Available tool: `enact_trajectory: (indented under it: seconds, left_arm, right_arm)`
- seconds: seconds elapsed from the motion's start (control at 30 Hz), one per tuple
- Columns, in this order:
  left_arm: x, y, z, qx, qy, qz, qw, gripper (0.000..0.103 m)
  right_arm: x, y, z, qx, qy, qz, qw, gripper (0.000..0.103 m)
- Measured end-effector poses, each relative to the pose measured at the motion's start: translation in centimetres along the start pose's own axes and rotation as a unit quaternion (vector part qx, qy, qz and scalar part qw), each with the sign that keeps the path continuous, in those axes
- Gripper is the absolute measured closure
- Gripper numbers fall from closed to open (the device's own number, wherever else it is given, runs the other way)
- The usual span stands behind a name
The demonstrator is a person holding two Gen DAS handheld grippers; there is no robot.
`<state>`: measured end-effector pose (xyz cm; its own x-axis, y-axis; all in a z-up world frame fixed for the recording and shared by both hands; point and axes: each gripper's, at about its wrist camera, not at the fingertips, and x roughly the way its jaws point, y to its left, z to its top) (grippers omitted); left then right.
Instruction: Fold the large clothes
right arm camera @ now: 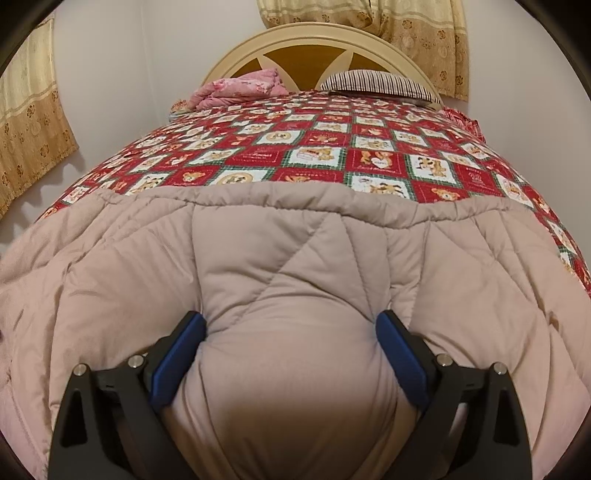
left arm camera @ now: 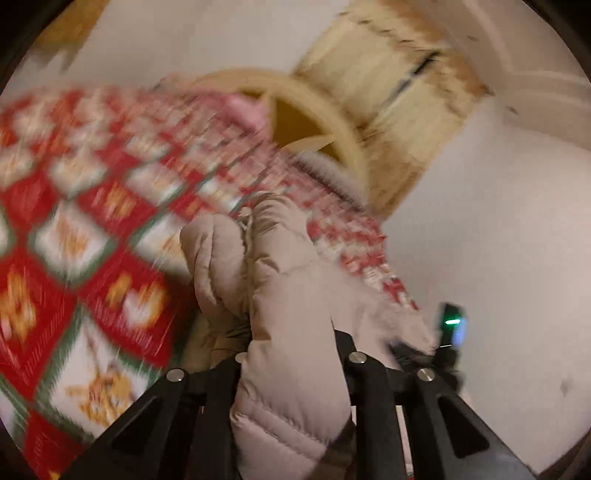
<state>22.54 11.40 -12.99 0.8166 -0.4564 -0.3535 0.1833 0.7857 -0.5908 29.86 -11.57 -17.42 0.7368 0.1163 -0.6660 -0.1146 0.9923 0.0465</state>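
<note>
Bunched between the black fingers of the left hand-held gripper (left arm camera: 295,373): a thick fold of beige quilted puffer coat (right arm camera: 295,280), clenched tight, rising toward the blurred headboard (left arm camera: 325,122). Right hand-held gripper (right arm camera: 291,354) spread wide, blue pads (right arm camera: 177,365) pressing into either side of a puffy bulge of the same coat; cannot tell whether truly gripped or merely set against it. Coat spread across the foot end of the bed, well short of the cream headboard (right arm camera: 236,55), covering the near part of a red patchwork teddy-bear bedspread (right arm camera: 332,147). Just below the headboard: a crumpled pink floral cloth (right arm camera: 240,88) and, beside it, a striped pillow (right arm camera: 376,85). Behind the headboard, beige patterned curtains (right arm camera: 406,33) against a pale wall.
</note>
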Motion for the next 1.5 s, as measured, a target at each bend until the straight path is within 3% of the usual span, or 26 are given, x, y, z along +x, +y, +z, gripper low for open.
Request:
enact_trajectory:
  seconds: [0.1,0.2,0.27,0.33,0.5,0.6,0.73,0.83,0.87,0.97,1.03,1.17,1.37,1.4,1.47,1.5]
  left_arm:
    - [-1.5,-6.0,1.8,0.084,-0.024,-0.025,0.9959,0.088]
    - [-2.4,-12.6,2.5,0.176,-0.04,-0.05,0.9823,0.088]
    - [-2.3,-17.1,2.0,0.238,-0.041,-0.067,0.968,0.088]
    - [-1.6,-20.3,0.8,0.281,-0.036,-0.086,0.9553,0.088]
    - [3.0,-27.7,-4.8,0.389,-0.014,-0.123,0.9129,0.088]
    - [6.3,-29.9,-8.6,0.429,0.021,-0.141,0.8922,0.088]
    - [10.1,-30.8,-14.1,0.473,0.07,-0.145,0.8664,0.088]
    - [10.2,-31.0,-16.7,0.503,0.06,-0.134,0.8519,0.088]
    - [10.4,-30.8,-16.9,0.508,0.056,-0.132,0.8491,0.088]
    - [10.6,-31.3,-17.0,0.527,0.044,-0.116,0.8406,0.085]
    - [9.8,-31.3,-16.7,0.53,0.046,-0.104,0.8401,0.08]
    - [6.4,-31.0,-16.5,0.556,0.038,-0.088,0.8256,0.074]
    - [2.8,-28.8,-13.3,0.519,0.067,-0.112,0.8448,0.072]
    - [2.5,-28.4,-13.0,0.518,0.066,-0.112,0.8453,0.069]
    - [2.2,-28.4,-12.9,0.53,0.052,-0.101,0.8404,0.051]
    - [2.2,-28.7,-13.2,0.537,0.044,-0.096,0.8371,0.034]
  right_arm:
    - [-0.3,0.0,0.1,0.001,0.0,0.011,1.0,0.006]
    - [-2.3,-1.2,0.3,0.034,-0.006,0.064,0.997,0.009]
    - [-5.3,-3.4,0.3,0.089,-0.028,0.118,0.989,0.01]
    - [-8.1,-5.6,0.1,0.118,-0.05,0.141,0.982,0.01]
    - [-17.3,-14.6,-1.0,0.205,-0.127,0.134,0.961,0.01]
    - [-21.1,-18.7,-0.2,0.233,-0.155,0.179,0.943,0.011]
    - [-23.6,-19.1,1.7,0.178,-0.148,0.253,0.939,0.012]
    - [-22.2,-18.3,3.1,0.148,-0.099,0.273,0.945,0.013]
    - [-20.9,-17.7,3.6,0.136,-0.07,0.263,0.953,0.016]
    - [-16.7,-15.8,4.0,0.106,-0.002,0.201,0.974,0.036]
    - [-14.6,-14.7,3.7,0.088,0.028,0.176,0.98,0.078]
    - [-13.8,-14.7,3.5,0.101,0.03,0.16,0.982,0.089]
    - [-14.8,-14.7,2.7,0.08,0.035,0.122,0.989,0.094]
    - [-15.1,-15.1,2.4,0.079,0.034,0.116,0.99,0.097]
    - [-15.1,-16.4,1.7,0.08,0.037,0.092,0.992,0.099]
    - [-14.7,-16.9,1.5,0.086,0.039,0.098,0.991,0.099]
